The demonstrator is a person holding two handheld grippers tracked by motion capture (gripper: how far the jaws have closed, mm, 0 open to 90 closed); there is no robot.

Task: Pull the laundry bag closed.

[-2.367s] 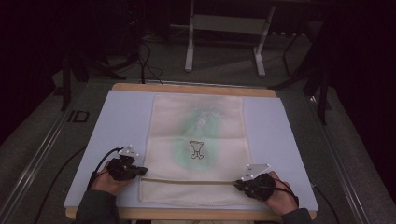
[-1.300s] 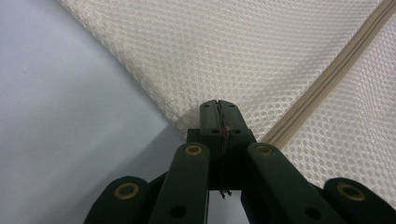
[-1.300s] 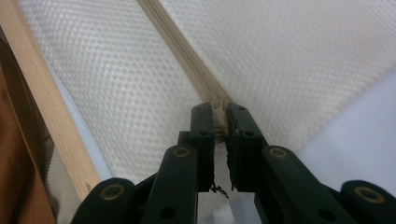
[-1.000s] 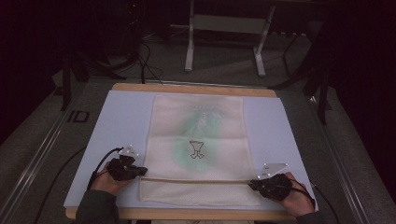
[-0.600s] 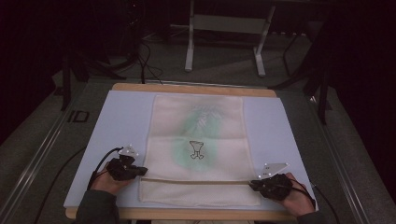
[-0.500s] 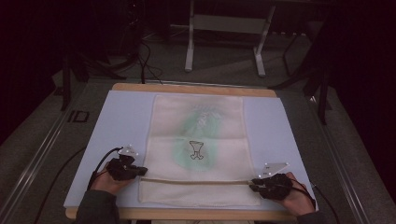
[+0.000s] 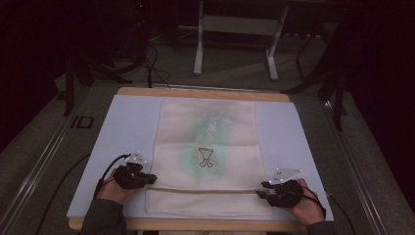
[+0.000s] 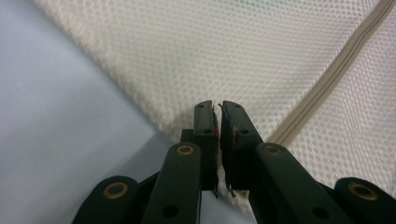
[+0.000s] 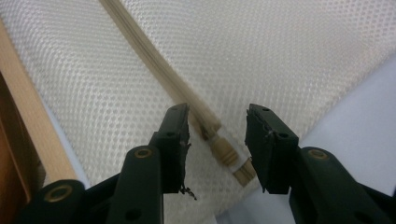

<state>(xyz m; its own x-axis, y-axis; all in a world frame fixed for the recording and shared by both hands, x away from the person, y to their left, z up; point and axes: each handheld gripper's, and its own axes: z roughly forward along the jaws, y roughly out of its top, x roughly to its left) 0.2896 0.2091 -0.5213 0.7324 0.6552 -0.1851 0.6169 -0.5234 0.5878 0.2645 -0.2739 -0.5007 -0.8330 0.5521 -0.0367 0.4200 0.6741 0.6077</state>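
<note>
— At the near edge of the table (image 7: 127, 117), I've got the mesh laundry bag (image 7: 208, 147) lying flat, long side running away from me, its zipper (image 7: 205, 190) crossing the near end between my two hands.

— And the grippers?

— My right gripper (image 9: 217, 123) has just been opening; its jaws stand well apart with the zipper's end stop (image 9: 229, 156) lying loose between them, nothing pressed. My left gripper (image 8: 217, 112) has also just been easing open — only a thin slit shows between the jaws at the bag's left edge, so I call it released, barely.

— What could go wrong?

— If I lift the left hand now, frayed pad edges might snag the mesh and drag the bag askew. On the right, closing carelessly could pinch mesh beside the zipper instead of the stop.

— Anything you can't read?

— Whether a zipper pull sits anywhere along the track; I can't find one. The printed motif (image 7: 206, 157) at the bag's middle is too small to identify, and my right forearm is cut off at the bottom of the high view.
</note>
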